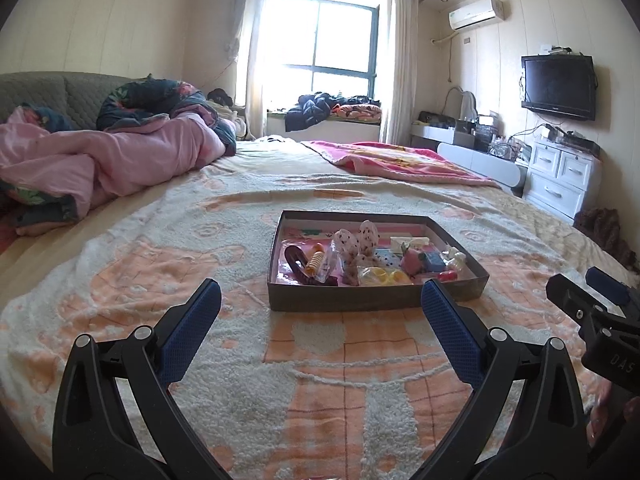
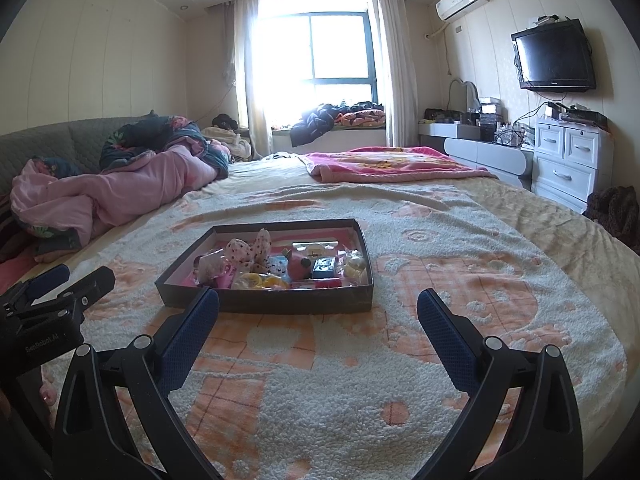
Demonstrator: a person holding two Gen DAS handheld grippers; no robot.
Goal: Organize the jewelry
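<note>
Jewelry tray (image 1: 376, 300) on blanket (image 1: 320, 380); dark hair clip (image 1: 296, 258) visible left view only; both claws (image 1: 320, 308) (image 2: 318, 308) released, empty.

Bed (image 1: 280, 380) (fuzzy peach-white cover): dark tray (image 1: 360, 300), pink quilt (image 1: 100, 160), pink blanket (image 1: 400, 160).

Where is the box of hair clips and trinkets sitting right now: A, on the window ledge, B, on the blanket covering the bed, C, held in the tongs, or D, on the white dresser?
B: the box rests flat on the blanket, ahead of both open, empty tongs.
</note>
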